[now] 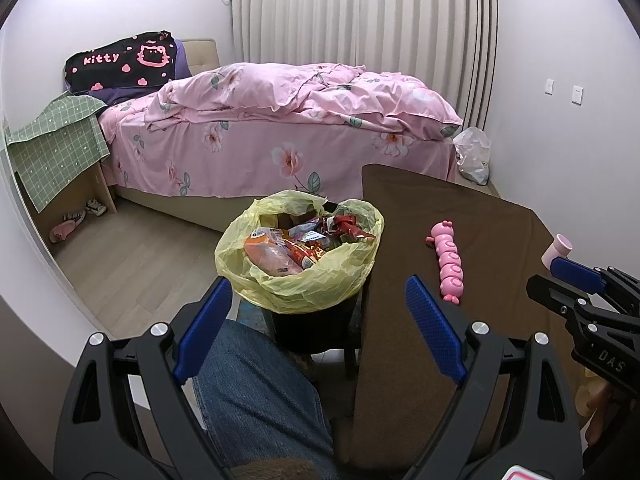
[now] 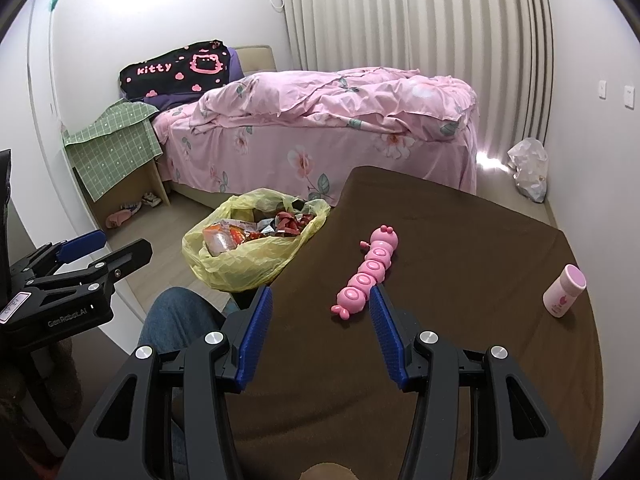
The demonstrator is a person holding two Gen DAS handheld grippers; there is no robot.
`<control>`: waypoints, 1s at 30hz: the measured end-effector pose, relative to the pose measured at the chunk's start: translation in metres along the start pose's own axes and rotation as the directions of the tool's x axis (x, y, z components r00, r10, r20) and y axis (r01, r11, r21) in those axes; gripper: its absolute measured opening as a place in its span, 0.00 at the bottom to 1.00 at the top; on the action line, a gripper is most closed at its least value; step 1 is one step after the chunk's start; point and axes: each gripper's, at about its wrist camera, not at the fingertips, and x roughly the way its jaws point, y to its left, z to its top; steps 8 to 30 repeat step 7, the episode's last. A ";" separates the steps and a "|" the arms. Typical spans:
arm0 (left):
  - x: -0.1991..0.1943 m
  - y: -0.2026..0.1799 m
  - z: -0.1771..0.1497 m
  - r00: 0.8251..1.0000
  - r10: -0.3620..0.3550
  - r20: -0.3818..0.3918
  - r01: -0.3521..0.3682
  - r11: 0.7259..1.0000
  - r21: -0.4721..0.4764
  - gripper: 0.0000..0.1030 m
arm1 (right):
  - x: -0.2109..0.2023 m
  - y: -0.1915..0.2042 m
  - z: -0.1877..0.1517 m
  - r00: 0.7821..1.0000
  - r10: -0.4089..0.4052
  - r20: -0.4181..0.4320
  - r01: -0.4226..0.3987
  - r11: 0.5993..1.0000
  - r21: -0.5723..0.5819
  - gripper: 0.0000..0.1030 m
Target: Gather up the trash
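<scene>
A black bin lined with a yellow bag (image 1: 298, 280) stands beside the brown table (image 1: 480, 216), filled with snack wrappers (image 1: 304, 244). It also shows in the right wrist view (image 2: 240, 264). My left gripper (image 1: 318, 300) is open and empty, hovering just short of the bin's near rim. My right gripper (image 2: 320, 304) is open and empty above the table's near edge (image 2: 460, 240), close to a pink caterpillar toy (image 2: 368, 268). The toy also shows in the left wrist view (image 1: 450, 262). A small pink bottle (image 2: 564, 290) stands at the table's right.
A bed with pink floral bedding (image 1: 280, 120) fills the back of the room. A side table under a green cloth (image 1: 56, 148) stands at its left, slippers (image 1: 64, 232) below. A crumpled plastic bag (image 2: 530, 168) lies on the floor by the right wall. My jeans-clad leg (image 1: 256, 392) is below the left gripper.
</scene>
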 end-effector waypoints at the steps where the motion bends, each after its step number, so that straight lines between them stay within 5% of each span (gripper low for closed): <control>1: 0.002 -0.001 0.001 1.000 -0.012 -0.008 0.012 1.000 -0.010 0.82 | 0.000 0.000 0.000 1.000 -0.003 0.000 0.003 1.000 -0.002 0.46; 6: 0.030 -0.014 -0.005 0.996 -0.050 -0.067 0.047 0.998 -0.045 0.82 | 0.006 -0.038 -0.002 0.998 -0.058 0.000 0.058 0.996 0.063 0.47; 7: 0.041 -0.022 -0.007 0.995 -0.054 -0.089 0.050 0.998 -0.041 0.84 | 0.013 -0.057 -0.005 0.997 -0.083 -0.006 0.083 0.992 0.094 0.53; 30: 0.041 -0.022 -0.007 0.995 -0.054 -0.089 0.050 0.998 -0.041 0.84 | 0.013 -0.057 -0.005 0.997 -0.083 -0.006 0.083 0.992 0.094 0.53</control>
